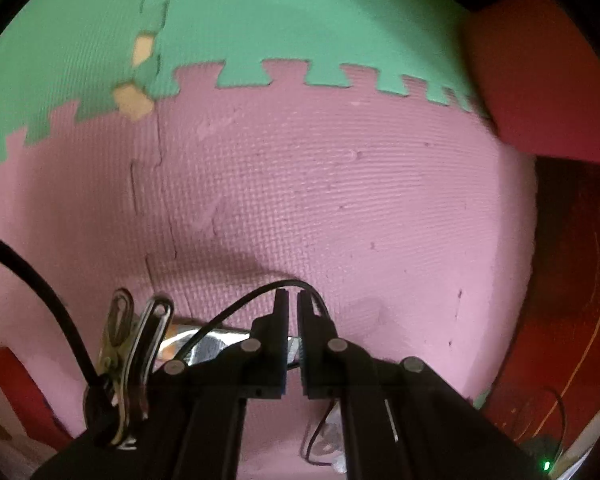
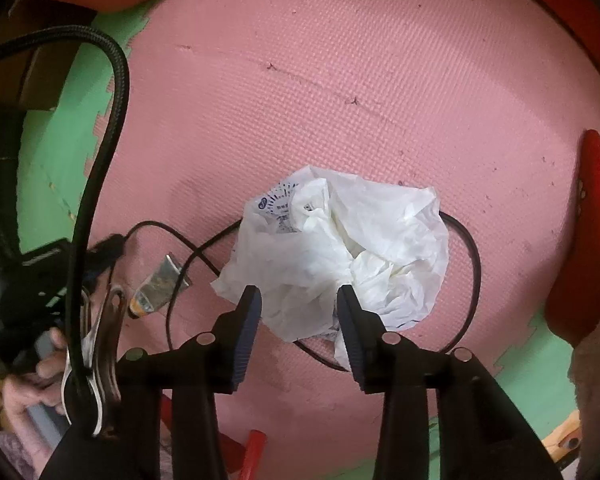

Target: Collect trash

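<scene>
In the left wrist view my left gripper [image 1: 293, 298] is shut on a thin black cable [image 1: 236, 304] that loops up over the fingertips. A shiny silver wrapper [image 1: 204, 342] lies on the pink foam mat just under and left of the fingers. In the right wrist view my right gripper [image 2: 298, 294] is open, its fingers on either side of the near edge of a crumpled white plastic bag [image 2: 340, 248]. The black cable [image 2: 474, 264] runs under the bag. The silver wrapper [image 2: 160, 284] lies left of the bag, near the left gripper [image 2: 60, 264].
The floor is pink foam mat [image 1: 340, 200] joined to green mat [image 1: 280, 20]. A red cushion [image 1: 540, 72] sits far right in the left view; red objects [image 2: 592, 240] edge the right view. A thick braided black cable [image 2: 112, 120] hangs at the left. A cardboard box [image 2: 24, 68] stands far left.
</scene>
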Available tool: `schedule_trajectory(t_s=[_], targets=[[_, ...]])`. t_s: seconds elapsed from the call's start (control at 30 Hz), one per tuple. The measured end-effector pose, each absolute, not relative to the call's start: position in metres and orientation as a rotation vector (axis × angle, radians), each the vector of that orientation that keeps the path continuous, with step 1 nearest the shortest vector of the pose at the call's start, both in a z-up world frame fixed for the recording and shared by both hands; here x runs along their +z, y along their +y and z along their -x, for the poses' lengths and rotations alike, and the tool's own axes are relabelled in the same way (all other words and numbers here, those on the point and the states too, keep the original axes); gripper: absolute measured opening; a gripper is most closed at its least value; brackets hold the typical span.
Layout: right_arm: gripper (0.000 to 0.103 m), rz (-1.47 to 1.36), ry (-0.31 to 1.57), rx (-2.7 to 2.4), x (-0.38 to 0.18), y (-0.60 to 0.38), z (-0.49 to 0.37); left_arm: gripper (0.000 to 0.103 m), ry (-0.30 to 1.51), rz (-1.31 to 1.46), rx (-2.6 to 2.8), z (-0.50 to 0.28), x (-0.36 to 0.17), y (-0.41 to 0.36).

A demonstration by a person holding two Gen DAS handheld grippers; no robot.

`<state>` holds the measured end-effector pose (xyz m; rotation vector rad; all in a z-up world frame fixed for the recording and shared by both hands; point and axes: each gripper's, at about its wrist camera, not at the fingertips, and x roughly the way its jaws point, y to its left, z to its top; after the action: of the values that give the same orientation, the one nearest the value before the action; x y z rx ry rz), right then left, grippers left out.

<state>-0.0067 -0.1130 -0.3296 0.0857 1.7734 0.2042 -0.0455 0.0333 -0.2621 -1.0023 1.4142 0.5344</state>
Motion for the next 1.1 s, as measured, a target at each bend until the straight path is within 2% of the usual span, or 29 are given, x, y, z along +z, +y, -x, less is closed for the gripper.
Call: schedule_trajectory(t_s=[0.2, 0.27, 0.3, 0.4, 0.63, 0.77, 0.97, 1.1], targets=[[0.05, -0.05, 1.779, 0.191, -0.341, -0.106, 0.001, 0.009, 1.59, 0.841, 0.455, 0.042, -0.256, 0.024], [0.051, -0.03, 1.781, 0.19, -0.345, -0.101, 0.004, 0.014, 1.64, 0.695, 0.441, 0.04, -0.252, 0.019], [0.051, -0.014, 1.779, 0.192, -0.346, -0.099, 0.004, 0.02, 1.667, 0.607, 0.426, 0.037, -0.251, 0.016], [0.051, 0.011, 1.777, 0.197, -0.35, -0.095, 0.002, 0.024, 1.705, 0.385, 0.367, 0.029, -0.246, 0.003], [0.051, -0.008, 1.787, 0.187, -0.347, -0.099, 0.004, 0.045, 1.838, 0.093, 0.038, 0.009, -0.252, -0.049], [0.051, -0.004, 1.793, 0.182, -0.349, -0.102, 0.002, 0.045, 1.829, -0.193, -0.008, 0.009, -0.258, -0.072], [0.051, 0.012, 1.799, 0.179, -0.351, -0.097, 0.001, 0.045, 1.751, -0.29, -0.066, 0.005, -0.245, -0.097], [0.051, 0.008, 1.8, 0.177, -0.352, -0.095, 0.002, 0.045, 1.75, -0.25, -0.069, -0.001, -0.241, -0.105]])
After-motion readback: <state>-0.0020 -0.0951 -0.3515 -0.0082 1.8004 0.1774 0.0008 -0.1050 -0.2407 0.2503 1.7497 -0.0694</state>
